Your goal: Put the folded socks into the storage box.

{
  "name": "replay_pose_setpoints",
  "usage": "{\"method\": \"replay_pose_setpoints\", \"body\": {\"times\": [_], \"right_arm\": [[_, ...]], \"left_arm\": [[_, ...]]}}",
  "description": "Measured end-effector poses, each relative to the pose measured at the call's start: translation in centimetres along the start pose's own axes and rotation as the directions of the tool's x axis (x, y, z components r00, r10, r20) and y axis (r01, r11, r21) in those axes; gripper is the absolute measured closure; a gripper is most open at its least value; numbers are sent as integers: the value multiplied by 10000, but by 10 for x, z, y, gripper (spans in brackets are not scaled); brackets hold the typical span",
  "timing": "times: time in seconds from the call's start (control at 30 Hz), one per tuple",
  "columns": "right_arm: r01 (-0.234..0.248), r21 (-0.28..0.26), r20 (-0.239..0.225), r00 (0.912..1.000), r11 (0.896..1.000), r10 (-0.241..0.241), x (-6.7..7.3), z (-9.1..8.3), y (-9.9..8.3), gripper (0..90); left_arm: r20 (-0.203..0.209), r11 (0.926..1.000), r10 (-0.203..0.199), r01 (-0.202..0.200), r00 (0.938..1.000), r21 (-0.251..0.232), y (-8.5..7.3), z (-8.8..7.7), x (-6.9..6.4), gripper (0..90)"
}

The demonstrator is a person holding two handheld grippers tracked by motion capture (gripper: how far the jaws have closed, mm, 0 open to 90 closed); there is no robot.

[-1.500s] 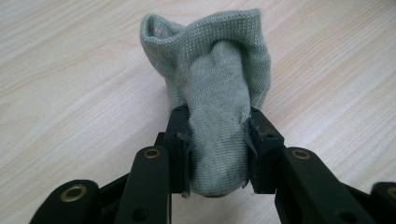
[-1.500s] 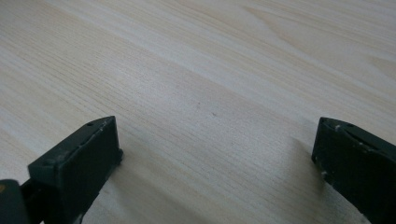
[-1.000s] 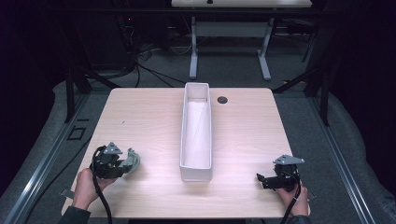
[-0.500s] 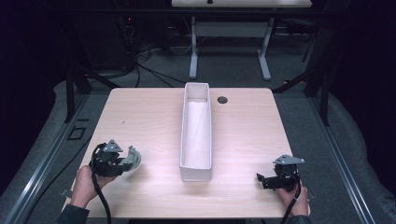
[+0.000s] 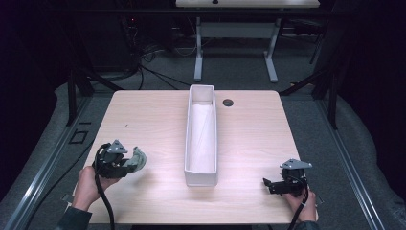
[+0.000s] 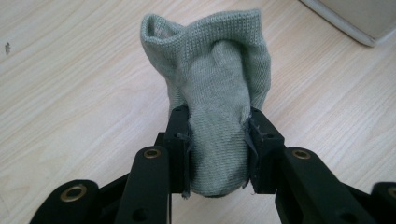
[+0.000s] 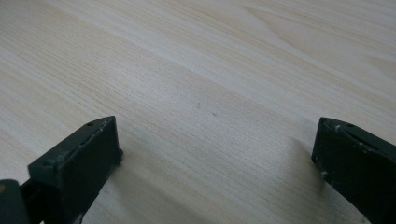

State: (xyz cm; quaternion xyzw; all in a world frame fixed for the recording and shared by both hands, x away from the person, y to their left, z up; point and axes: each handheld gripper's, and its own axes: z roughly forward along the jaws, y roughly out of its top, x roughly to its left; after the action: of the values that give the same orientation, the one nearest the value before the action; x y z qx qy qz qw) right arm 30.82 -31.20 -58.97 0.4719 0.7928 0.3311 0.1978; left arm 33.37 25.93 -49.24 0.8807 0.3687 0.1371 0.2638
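The left gripper (image 6: 217, 154) is clamped on a sock (image 6: 212, 93) of pale grey-green knit, its two black jaws pressing the fabric from either side so that the cloth bulges between them. In the left gripper view the sock stands up from the jaws as a soft, rumpled tube: the fine ribbed weave is plain to see, the far end flares into an open, folded mouth, and a rounded fold runs down its middle to the pinched part, where a few loose threads stick out at the jaw edges. Its lower end hangs just below the pads, rounded and closed. In the high view the sock (image 5: 138, 159) curls out of the left gripper (image 5: 128, 163) as a small arc, held above the tabletop (image 5: 153, 120) near the front left corner, well apart from the long white bin (image 5: 201, 139) that lies along the middle of the tabletop from back to front. The right gripper (image 5: 266, 183) sits near the front right corner, and in the right gripper view its jaws stand wide apart over bare wood (image 7: 210, 93) with nothing between them. A small dark round grommet (image 5: 228, 102) lies near the back edge, just beside the bin's far end.
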Motion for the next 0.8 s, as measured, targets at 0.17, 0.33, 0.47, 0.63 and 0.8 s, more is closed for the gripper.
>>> {"method": "replay_pose_setpoints", "body": {"times": [0.17,0.33,0.47,0.63,0.8], "right_arm": [[-4,2,-4,10000,10000,4,0,0,0,4],[11,7,17,10000,10000,-11,0,0,0,4],[7,8,16,10000,10000,-7,0,0,0,4],[13,0,2,10000,10000,-13,0,0,0,5],[2,-2,-9,10000,10000,-2,0,0,0,4]], "left_arm": [[22,9999,107,-107,9999,-36,5,-2,-1,663],[70,9998,214,-213,9997,-31,9,-5,-2,663],[123,9996,295,-294,9995,-43,13,-7,-2,663],[160,9993,371,-370,9992,-93,17,-9,-3,663],[244,9987,498,-495,9985,-112,22,-11,-4,663]]}}
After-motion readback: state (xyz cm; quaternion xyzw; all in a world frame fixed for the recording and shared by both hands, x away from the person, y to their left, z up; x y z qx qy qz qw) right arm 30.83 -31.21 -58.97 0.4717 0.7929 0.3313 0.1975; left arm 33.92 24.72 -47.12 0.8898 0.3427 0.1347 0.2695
